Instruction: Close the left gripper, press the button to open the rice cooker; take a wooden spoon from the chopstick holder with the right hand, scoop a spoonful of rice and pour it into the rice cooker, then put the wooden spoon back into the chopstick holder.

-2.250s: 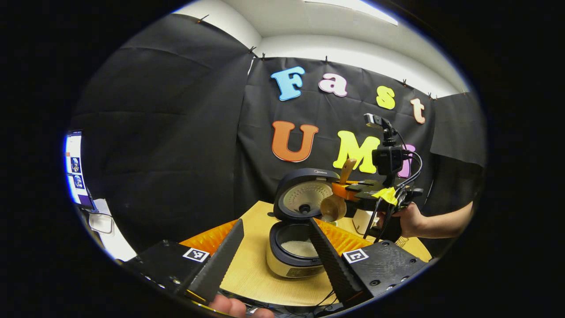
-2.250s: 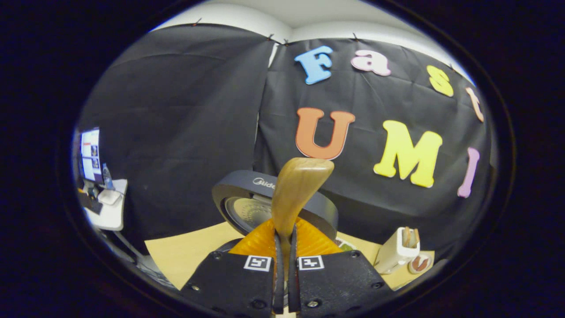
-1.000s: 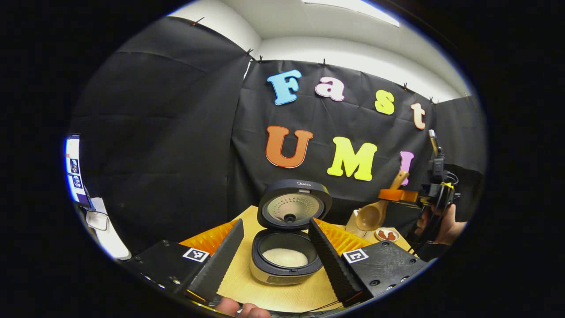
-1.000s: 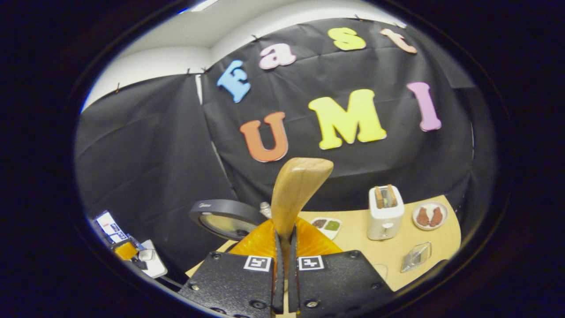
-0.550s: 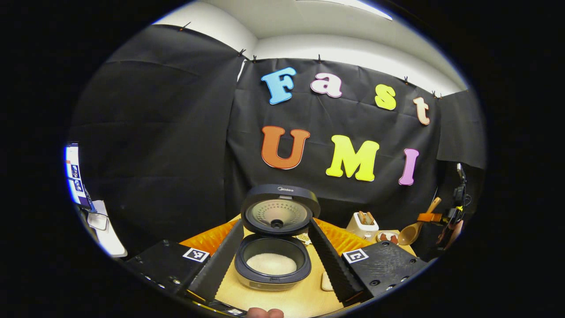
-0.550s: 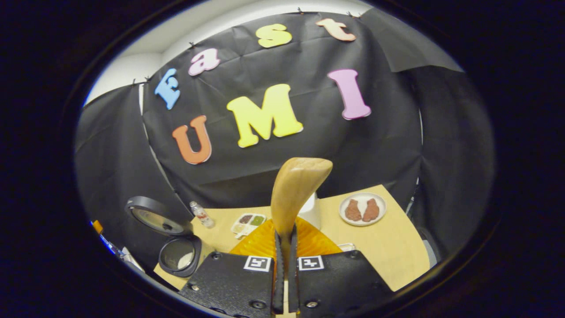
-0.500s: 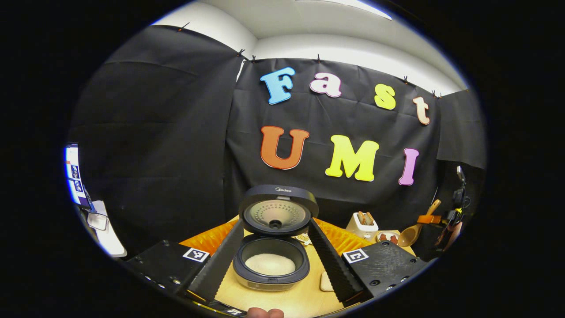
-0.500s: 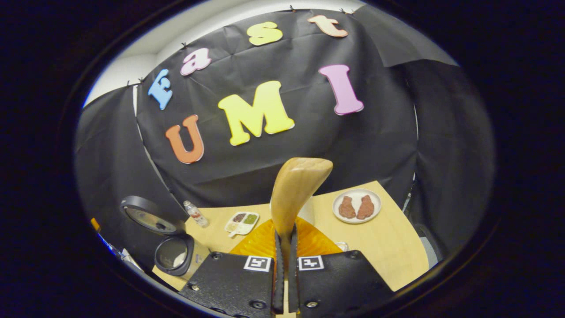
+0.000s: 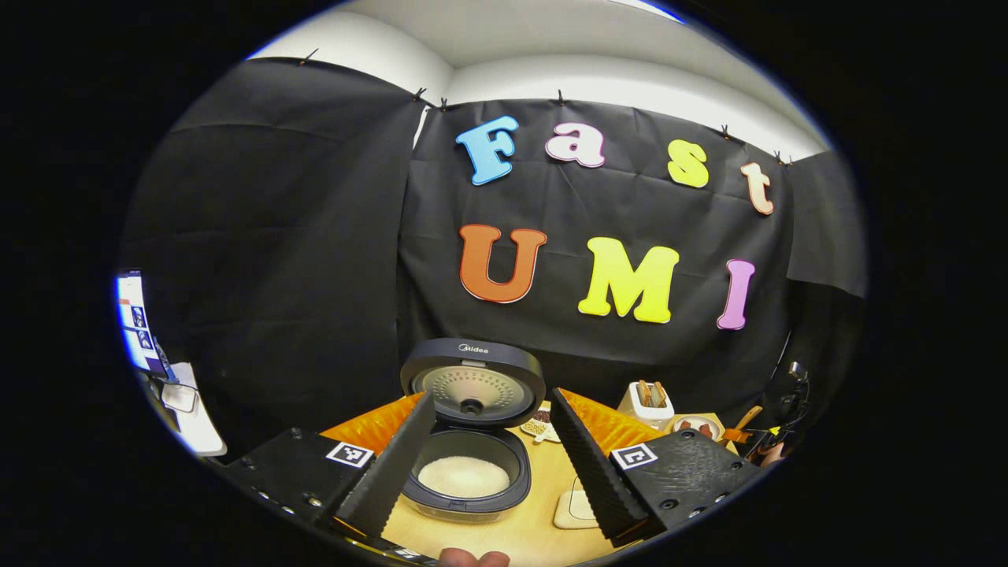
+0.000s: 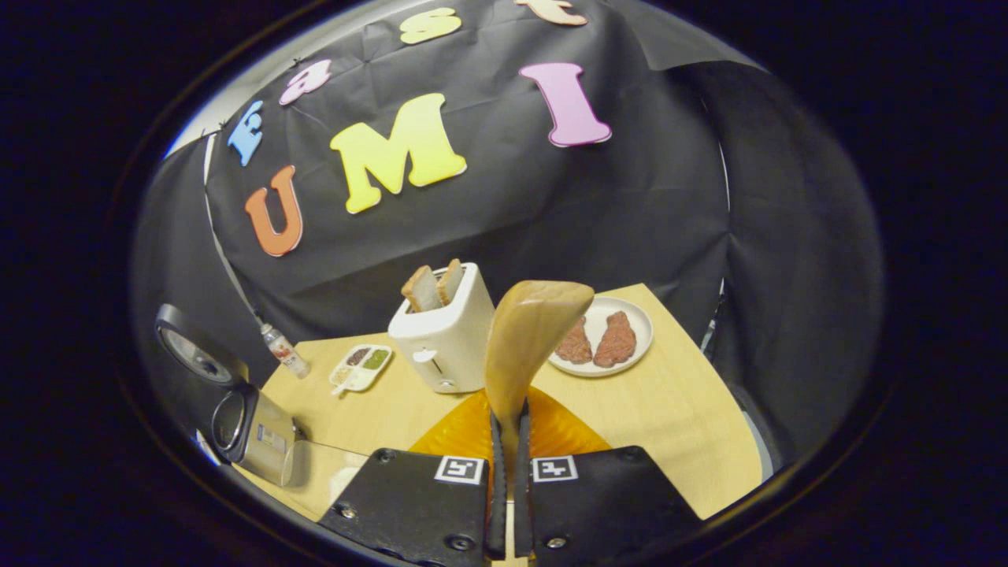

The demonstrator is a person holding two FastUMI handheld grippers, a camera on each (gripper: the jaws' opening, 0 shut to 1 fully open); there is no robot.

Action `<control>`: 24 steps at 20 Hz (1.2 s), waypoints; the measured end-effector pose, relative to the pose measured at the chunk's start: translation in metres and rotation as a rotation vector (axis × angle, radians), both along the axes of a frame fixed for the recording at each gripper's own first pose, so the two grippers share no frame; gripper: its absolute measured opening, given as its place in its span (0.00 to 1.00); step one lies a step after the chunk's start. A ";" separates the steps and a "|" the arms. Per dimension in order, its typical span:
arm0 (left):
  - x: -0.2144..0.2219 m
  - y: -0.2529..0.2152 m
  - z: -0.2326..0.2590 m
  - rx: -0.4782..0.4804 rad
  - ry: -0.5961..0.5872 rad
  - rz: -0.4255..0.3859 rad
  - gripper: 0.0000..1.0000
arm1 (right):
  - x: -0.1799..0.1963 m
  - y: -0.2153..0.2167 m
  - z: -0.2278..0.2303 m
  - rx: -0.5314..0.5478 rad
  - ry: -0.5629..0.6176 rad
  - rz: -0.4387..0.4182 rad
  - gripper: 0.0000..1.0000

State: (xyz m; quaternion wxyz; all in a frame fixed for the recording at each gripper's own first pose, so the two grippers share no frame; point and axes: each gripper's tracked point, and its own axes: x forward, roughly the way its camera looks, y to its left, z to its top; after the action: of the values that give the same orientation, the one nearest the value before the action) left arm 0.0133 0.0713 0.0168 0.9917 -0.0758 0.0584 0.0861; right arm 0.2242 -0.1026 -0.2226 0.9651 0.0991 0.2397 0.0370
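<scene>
The spoon (image 10: 526, 346) is clamped by its handle between the fingers of the right gripper (image 10: 508, 472), near the toaster (image 10: 441, 335). The left gripper (image 9: 492, 465) is held wide apart, empty, before the opened cooker (image 9: 465, 441), where rice is seen.

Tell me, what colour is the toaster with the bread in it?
The boxy toaster is white, with brown bread slices; the right gripper view shows it best.

Dim booth, lit from a bright white ceiling (image 9: 551, 31); both views stay sharp at centre, with straight lines bowing near the edges.
</scene>
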 end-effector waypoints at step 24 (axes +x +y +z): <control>0.073 0.008 0.027 0.033 -0.077 -0.019 0.95 | -0.043 -0.024 0.074 -0.081 -0.182 -0.056 0.90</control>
State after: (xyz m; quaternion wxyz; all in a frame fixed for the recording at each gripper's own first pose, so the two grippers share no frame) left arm 0.0867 0.0791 0.0434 0.9951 -0.0623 0.0197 0.0746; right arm 0.1807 -0.1264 -0.1482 0.9867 0.0629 0.1497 0.0091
